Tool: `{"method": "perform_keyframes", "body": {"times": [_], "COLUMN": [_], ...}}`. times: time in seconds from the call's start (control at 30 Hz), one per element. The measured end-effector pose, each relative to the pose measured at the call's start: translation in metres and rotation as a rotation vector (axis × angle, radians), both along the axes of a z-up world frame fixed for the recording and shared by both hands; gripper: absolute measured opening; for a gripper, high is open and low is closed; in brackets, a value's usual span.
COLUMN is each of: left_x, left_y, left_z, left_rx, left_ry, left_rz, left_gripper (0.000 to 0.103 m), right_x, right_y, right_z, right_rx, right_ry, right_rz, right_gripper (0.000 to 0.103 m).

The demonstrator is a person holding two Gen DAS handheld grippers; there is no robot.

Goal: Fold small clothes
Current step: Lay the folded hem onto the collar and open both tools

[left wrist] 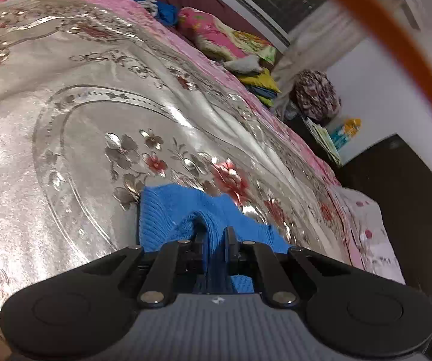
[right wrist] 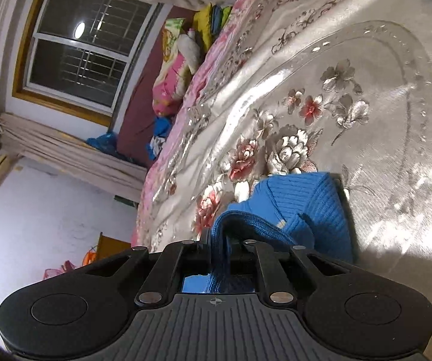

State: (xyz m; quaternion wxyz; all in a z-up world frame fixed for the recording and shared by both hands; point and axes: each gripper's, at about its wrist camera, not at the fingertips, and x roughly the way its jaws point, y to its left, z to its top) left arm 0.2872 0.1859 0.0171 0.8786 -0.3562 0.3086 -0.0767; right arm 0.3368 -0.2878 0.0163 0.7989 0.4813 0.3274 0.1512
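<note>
A blue ribbed knit garment [left wrist: 162, 210] lies on a shiny silver bedspread with embroidered flowers [left wrist: 95, 96]. In the left wrist view my left gripper [left wrist: 214, 234] is shut on a raised fold of this knit, and the fabric runs back between the jaws. In the right wrist view the same blue knit [right wrist: 306, 198] is bunched on the bedspread [right wrist: 381, 90]. My right gripper [right wrist: 220, 237] pinches another edge of it, with a strip of the knit pulled in between the narrow jaws. The fabric hides the pads of both grippers.
Folded bright blankets and clothes [left wrist: 228, 39] are stacked along the bed's far side, with loose blue clothes [left wrist: 162, 6] beyond. A patterned bag [left wrist: 315, 94] stands past the bed's corner. A barred window [right wrist: 80, 51] and curtains line the wall. An orange strip [left wrist: 396, 45] crosses the left view.
</note>
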Motion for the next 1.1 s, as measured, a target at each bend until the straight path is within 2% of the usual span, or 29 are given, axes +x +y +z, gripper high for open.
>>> {"method": "perform_keyframes", "body": {"times": [0.2,0.3,0.4,0.5,0.67,0.77,0.93,1.03,1.1], "left_x": [0.007,0.005,-0.003,-0.017,-0.044,-0.054,-0.044,-0.027,-0.016], "left_y": [0.008,0.007,0.005,-0.005,-0.029,-0.041,-0.076,-0.089,-0.096], "left_z": [0.006,0.01,0.013,0.016,0.021,0.02,0.007,0.002,0.001], "left_rx": [0.001,0.039,0.056,0.085,0.17,0.184,0.295,0.268,0.289], "left_ry": [-0.007,-0.013,-0.028,-0.045,-0.062,-0.064,-0.006,0.009,0.019], "left_rz": [0.054,0.064,0.049,-0.01,-0.124,-0.197,-0.316,-0.37,-0.371], "left_gripper": [0.015,0.015,0.015,0.015,0.016,0.021,0.022,0.023,0.023], "right_x": [0.009,0.011,0.012,0.015,0.019,0.016,0.019,0.02,0.02], "right_y": [-0.004,-0.007,-0.008,-0.006,-0.005,-0.005,-0.005,-0.003,-0.001], "right_z": [-0.005,-0.012,-0.012,-0.012,-0.012,-0.014,-0.012,-0.012,-0.01], "right_rx": [-0.002,0.042,0.043,0.028,0.023,0.029,0.018,0.045,0.033], "right_ry": [0.029,0.049,0.045,0.044,0.044,0.036,0.047,0.056,0.052], "right_rz": [-0.029,-0.043,-0.037,-0.023,-0.013,-0.002,0.005,0.02,0.033], "right_gripper": [0.013,0.018,0.021,0.031,0.031,0.031,0.033,0.036,0.037]}}
